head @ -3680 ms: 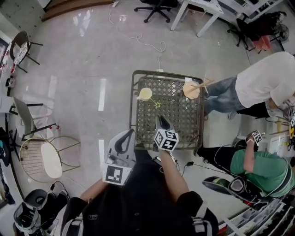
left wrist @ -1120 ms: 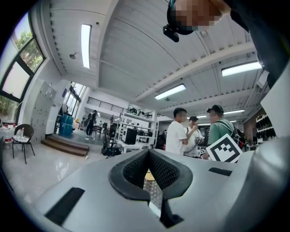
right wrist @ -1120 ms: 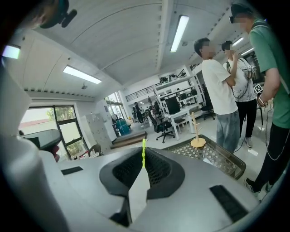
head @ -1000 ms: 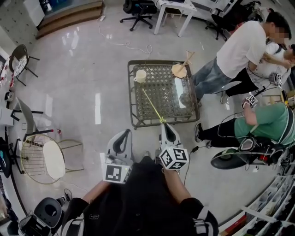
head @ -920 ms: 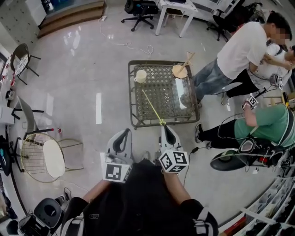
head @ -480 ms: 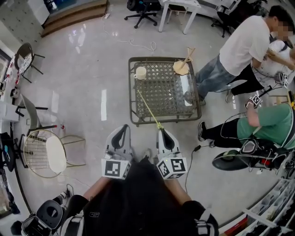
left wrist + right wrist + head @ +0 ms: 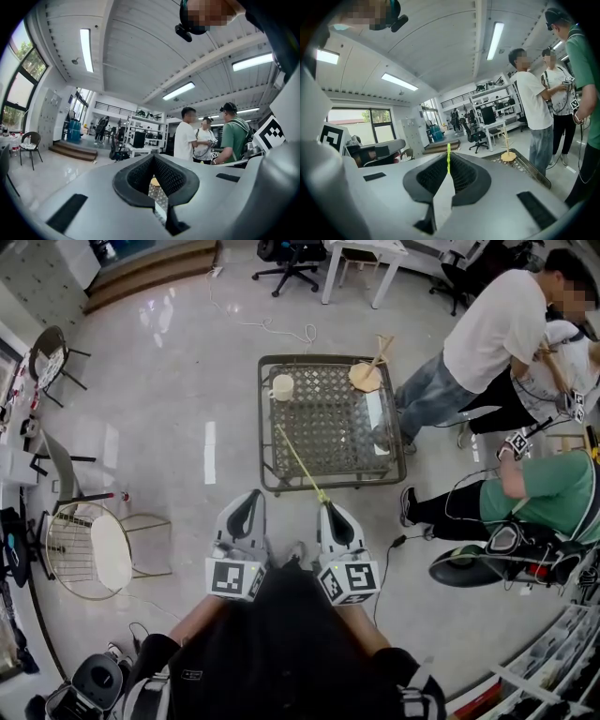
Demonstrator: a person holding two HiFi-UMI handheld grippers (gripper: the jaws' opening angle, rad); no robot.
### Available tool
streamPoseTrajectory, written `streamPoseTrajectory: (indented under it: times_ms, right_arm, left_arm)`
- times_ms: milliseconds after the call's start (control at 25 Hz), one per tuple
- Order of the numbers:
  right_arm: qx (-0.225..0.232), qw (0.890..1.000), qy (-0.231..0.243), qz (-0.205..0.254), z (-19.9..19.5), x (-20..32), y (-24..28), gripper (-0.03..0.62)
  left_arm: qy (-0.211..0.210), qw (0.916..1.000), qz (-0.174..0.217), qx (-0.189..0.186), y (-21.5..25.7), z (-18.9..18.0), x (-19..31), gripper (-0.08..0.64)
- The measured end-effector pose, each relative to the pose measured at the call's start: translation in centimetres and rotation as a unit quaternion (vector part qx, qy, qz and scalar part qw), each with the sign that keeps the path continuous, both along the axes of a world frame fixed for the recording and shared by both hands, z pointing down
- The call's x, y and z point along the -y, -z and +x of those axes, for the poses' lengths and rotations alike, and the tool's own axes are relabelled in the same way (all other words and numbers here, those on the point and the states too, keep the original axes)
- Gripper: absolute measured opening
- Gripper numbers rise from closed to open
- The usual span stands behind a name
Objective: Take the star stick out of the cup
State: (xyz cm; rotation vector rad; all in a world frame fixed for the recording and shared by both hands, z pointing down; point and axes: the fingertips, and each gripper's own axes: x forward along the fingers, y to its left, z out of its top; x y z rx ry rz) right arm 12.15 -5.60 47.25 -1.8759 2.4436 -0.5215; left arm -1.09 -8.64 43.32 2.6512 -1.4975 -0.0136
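Star stick (image 7: 298, 462) clamped in right tongs (image 7: 325, 504), slanting over centre-frame tabletop (image 7: 264, 427), clear of cup (image 7: 280, 387); left tongs (image 7: 248, 497) closed, empty.

Dressed in a black top (image 7: 281, 643).
Fitted with grey left hand-held gripper (image 7: 248, 498) and right hand-held gripper (image 7: 328, 509), black-and-white marker cubes (image 7: 232, 578) behind.

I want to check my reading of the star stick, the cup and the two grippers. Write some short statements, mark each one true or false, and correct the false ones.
1. The star stick stands in the cup. False: it is out, and its far end is clear of the cup.
2. The right gripper is shut on the star stick. True.
3. The left gripper holds the cup. False: nothing is between its jaws.
4. The cup stands on the table. True.
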Motion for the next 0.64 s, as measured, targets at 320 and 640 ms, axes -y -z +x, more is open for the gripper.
streamPoseTrajectory:
  times_ms: [320,640]
  right_arm:
    - [0.003,1.0,0.0,0.009,-0.15,-0.03,0.35,0.02]
    - [0.003,1.0,0.001,0.007,-0.6,-0.51,0.39,0.02]
  left_arm:
    - [-0.001,1.0,0.008,-0.002,0.09,-0.14,-0.09,0.014]
    - [-0.003,1.0,0.007,-0.002,0.22,-0.47,-0.55,0.014]
